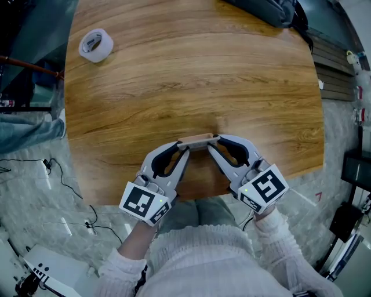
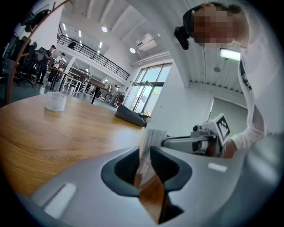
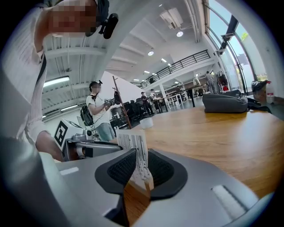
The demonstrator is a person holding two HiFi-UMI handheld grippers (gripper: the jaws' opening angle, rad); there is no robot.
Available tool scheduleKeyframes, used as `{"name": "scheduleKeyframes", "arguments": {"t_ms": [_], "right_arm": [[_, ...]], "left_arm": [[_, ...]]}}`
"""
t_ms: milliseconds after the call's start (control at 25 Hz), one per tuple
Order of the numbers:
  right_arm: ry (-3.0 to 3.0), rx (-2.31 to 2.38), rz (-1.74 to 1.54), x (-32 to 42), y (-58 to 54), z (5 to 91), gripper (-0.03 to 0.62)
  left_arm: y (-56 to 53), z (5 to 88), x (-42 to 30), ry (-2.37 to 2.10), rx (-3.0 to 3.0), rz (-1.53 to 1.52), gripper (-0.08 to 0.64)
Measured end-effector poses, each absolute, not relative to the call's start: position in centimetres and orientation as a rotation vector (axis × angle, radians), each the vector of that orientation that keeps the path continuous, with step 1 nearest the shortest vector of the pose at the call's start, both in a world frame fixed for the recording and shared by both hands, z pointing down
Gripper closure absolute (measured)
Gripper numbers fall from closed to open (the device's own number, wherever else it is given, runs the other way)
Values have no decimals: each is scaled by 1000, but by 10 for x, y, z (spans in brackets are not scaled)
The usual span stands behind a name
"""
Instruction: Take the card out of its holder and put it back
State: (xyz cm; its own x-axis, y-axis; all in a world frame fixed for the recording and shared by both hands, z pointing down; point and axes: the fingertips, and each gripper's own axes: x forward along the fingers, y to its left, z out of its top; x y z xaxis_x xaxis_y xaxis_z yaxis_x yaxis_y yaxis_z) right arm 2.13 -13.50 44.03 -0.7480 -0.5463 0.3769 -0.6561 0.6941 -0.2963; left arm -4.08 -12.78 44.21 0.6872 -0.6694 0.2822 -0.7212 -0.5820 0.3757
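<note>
Card (image 1: pixel 199 139) position: held upright on its long edge over the near part of the desk (image 1: pixel 174 87), straight in front of the person, between the two grippers. Whether its lower edge touches the desk cannot be told.

Card appearance: thin, flat and rectangular. From the head view only the top edge shows, as a narrow tan bar running left to right. The right gripper view shows a pale face (image 3: pixel 135 150) printed with fine dark vertical lines, like a barcode, and a tan strip at the lower corner. The left gripper view shows it nearly edge-on, pale grey with faint lines. A separate holder cannot be told apart from the card in any view.

Left gripper (image 1: pixel 184 148): jaws drawn in to a narrow gap, with both dark pads pressed on the left end of the card.

Right gripper (image 1: pixel 213 145): jaws likewise narrowed, with the ribbed pads clamped on the right end of the card. The two grippers point toward each other, tips close together, with the card spanning the space between them.

Other items: a tape roll (image 1: pixel 95 44) lies on the far left of the desk, well apart from the card. A dark bag (image 1: pixel 266 8) rests at the far edge.
</note>
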Motion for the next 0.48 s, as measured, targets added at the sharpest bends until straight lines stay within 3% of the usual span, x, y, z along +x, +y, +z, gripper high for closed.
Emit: {"name": "scheduleKeyframes", "arguments": {"t_ms": [480], "right_arm": [[-2644,952,580,18,-134,438,518]], "left_arm": [[-130,439,-43,-1129,2429,150,479]]}}
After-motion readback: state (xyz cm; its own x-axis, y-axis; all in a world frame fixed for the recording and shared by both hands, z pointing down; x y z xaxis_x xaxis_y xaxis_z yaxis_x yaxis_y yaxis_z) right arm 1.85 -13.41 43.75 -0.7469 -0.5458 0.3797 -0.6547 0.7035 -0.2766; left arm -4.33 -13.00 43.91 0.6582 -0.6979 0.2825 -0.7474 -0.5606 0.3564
